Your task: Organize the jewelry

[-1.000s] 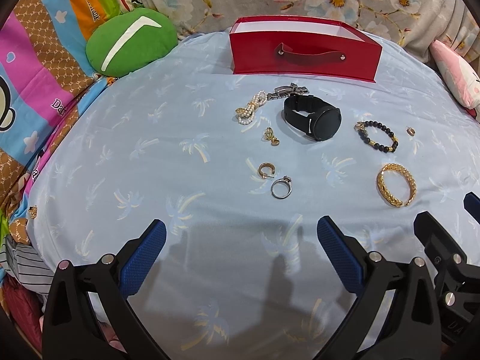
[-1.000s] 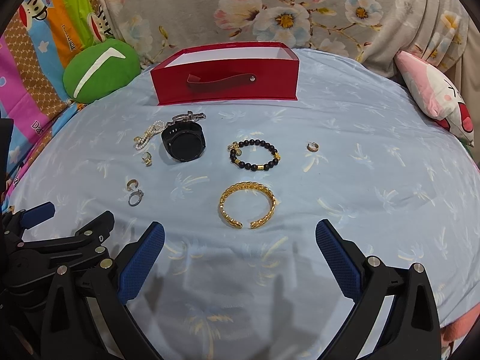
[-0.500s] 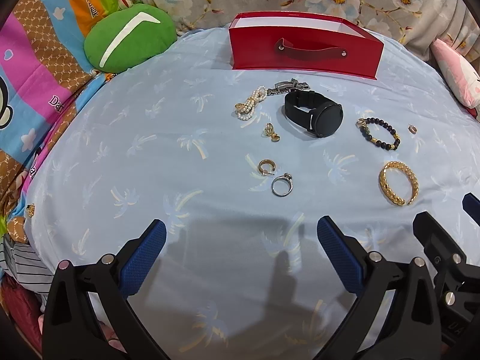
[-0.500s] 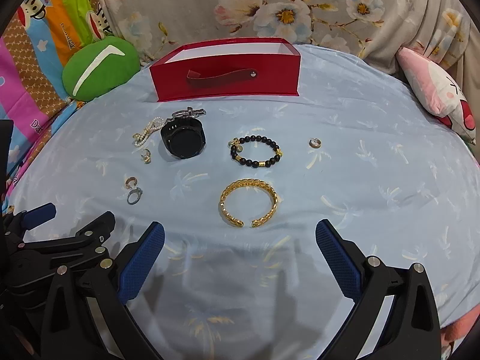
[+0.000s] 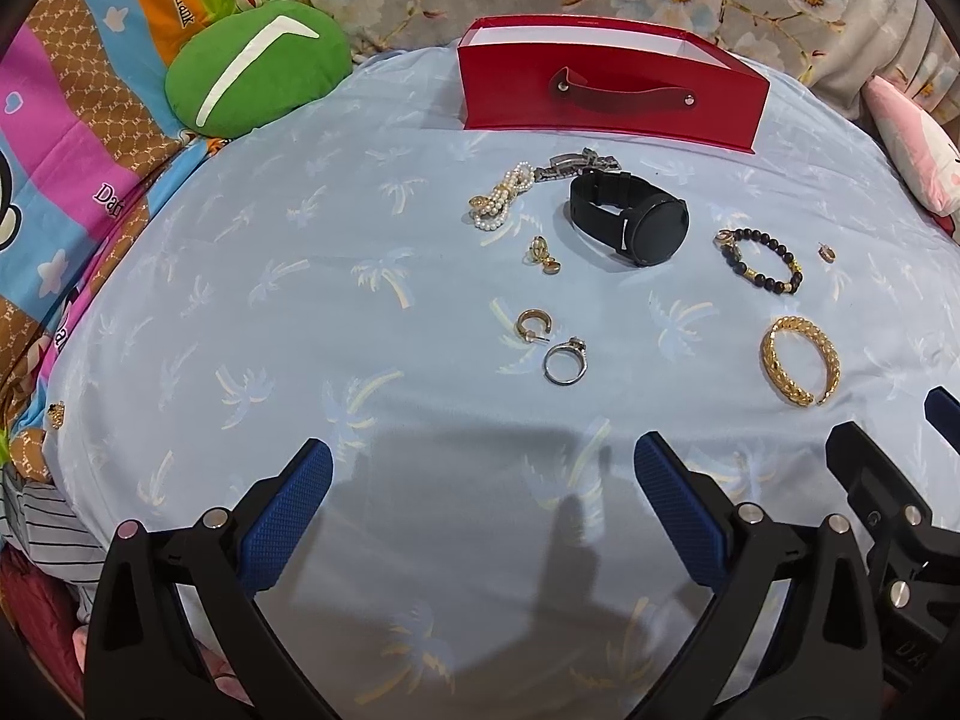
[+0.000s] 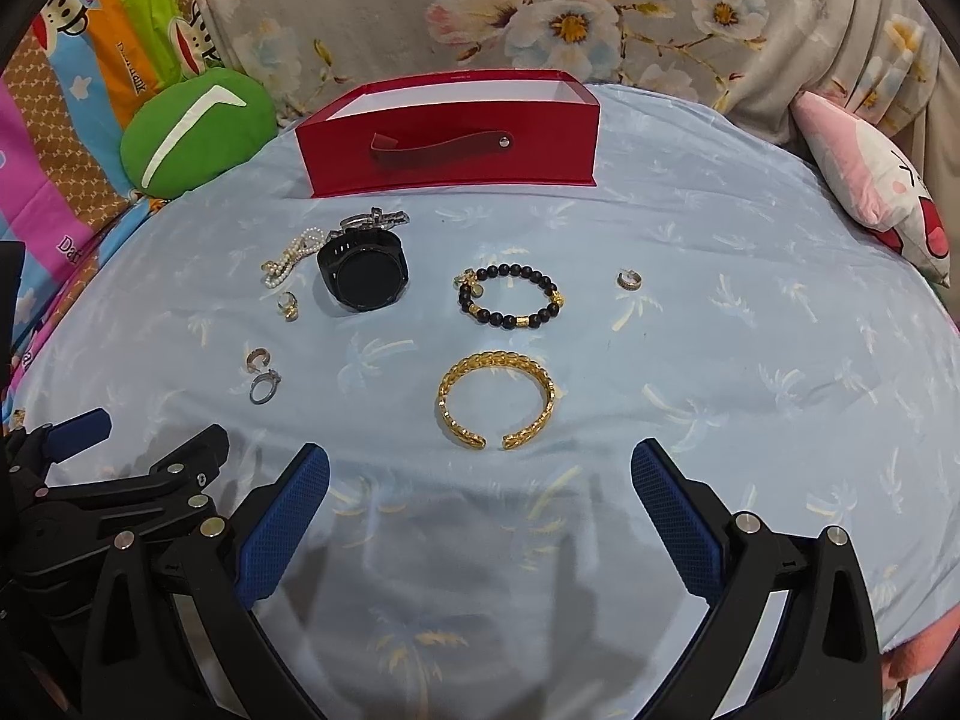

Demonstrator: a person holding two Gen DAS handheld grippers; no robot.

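Two hand-held grippers are hovering over a pale blue palm-print bedsheet (image 6: 750, 360) where jewellery is lying scattered in front of an open red rectangular box with a strap handle (image 6: 447, 141); the left gripper (image 5: 483, 510) is standing with its blue ribbed pads spread wide and holding nothing; the right gripper (image 6: 480, 507) is likewise gaping open and empty, pointing straight at a braided gold open cuff bangle (image 6: 495, 399) lying just ahead of it.

Beyond the bangle, a black-bead bracelet with gold spacers (image 6: 510, 300) is resting near a small banded ring (image 6: 629, 280); a black round-faced wristwatch with a rubber strap (image 6: 363, 276) is sitting beside a coiled pearl strand (image 6: 291, 258), with a silver metal link band (image 6: 375, 219) poking out behind it; a small gold earring (image 6: 288, 305), a gold hoop earring (image 5: 531, 324) and a silver ring with a stone (image 5: 564, 360) are lying nearer the left gripper.

Nothing appears to be in the box yet, so the sorting is looking barely begun; the bangle is likely handling as light, stiff and slippery, best pinched across its braided band rather than at the open ends; the rings are tiny and lying flat on soft cloth, likely calling for a careful edge pinch; the pearls are probably behaving limply and trailing when lifted.
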